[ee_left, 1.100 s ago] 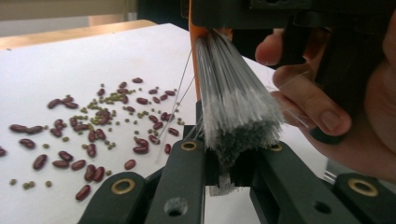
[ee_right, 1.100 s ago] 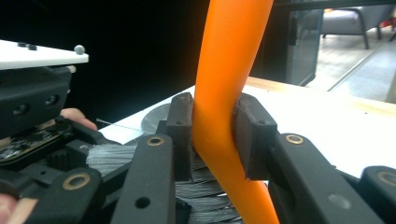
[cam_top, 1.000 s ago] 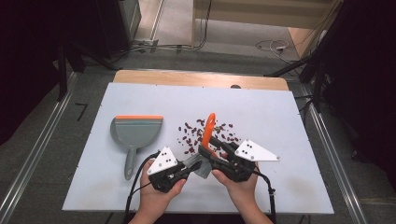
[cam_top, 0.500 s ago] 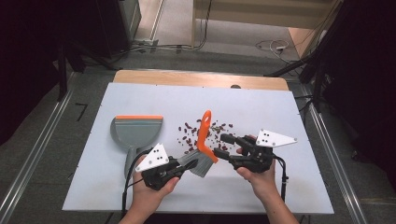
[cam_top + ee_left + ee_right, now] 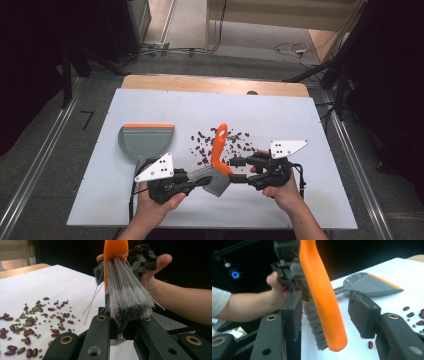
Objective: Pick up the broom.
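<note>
A hand brush with an orange handle (image 5: pixel 219 147) and grey bristles (image 5: pixel 216 184) is held off the table near its front middle. My left gripper (image 5: pixel 200 179) is shut on the bristle end (image 5: pixel 127 300), and the bristles fan up from between my jaws (image 5: pixel 123 323). My right gripper (image 5: pixel 236 169) comes in from the right and is open, with its jaws on either side of the orange handle (image 5: pixel 322 297) and a clear gap at each pad. Red beans and small green ones (image 5: pixel 235 142) lie scattered on the white table behind the brush.
A grey dustpan with an orange lip (image 5: pixel 146 140) lies flat at the left, its handle toward the front edge. The white tabletop (image 5: pixel 310 120) ends at a wooden strip at the back. Metal rails run along both sides of the table.
My right gripper has pulled off to the right and turned its jaws left toward the handle. The left gripper has slid slightly left with the brush, which now leans more.
</note>
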A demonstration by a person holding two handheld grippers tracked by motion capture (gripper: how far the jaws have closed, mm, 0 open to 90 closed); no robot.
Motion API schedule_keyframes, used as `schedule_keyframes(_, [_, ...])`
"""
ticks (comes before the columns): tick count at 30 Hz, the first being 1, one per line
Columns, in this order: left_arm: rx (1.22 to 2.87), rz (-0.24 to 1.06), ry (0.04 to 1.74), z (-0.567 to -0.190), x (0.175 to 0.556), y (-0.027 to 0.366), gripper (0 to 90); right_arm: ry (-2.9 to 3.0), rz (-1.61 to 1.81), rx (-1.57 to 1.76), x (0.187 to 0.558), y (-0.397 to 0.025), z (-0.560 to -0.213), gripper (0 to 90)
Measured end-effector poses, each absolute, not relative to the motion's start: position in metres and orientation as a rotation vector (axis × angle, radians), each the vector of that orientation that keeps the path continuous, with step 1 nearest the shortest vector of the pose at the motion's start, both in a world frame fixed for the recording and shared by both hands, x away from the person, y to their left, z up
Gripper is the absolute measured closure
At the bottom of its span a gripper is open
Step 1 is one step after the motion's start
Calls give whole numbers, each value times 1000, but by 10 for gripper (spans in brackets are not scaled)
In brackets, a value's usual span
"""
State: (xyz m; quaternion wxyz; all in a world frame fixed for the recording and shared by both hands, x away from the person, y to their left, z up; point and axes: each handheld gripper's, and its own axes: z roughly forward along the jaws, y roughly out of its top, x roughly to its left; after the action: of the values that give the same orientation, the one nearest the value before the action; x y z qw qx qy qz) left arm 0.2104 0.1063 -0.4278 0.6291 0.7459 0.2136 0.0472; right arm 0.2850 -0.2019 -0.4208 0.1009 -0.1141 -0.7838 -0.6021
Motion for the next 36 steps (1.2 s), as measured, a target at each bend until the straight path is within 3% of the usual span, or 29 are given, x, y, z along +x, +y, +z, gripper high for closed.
schedule_keyframes(10, [1696,7,416,-428,212,106,872,-2304,-1669,-166,276,-184,-426,505])
schedule_keyframes(19, [1712,-44,389,-430,214,105,872,-2287,-1631,-124,277,-183,-429,675])
schedule_keyframes(26, [1704,-50,402,-433,217,108,849,-2322,-1614,-123,275,-181,-427,685])
schedule_keyframes(29, [1706,-36,425,-435,216,108,774,-2353,-1610,-159,275,-180,-426,685])
schedule_keyframes(36, [1733,89,558,-439,216,107,336,-2390,-1645,-275,280,-189,-420,685])
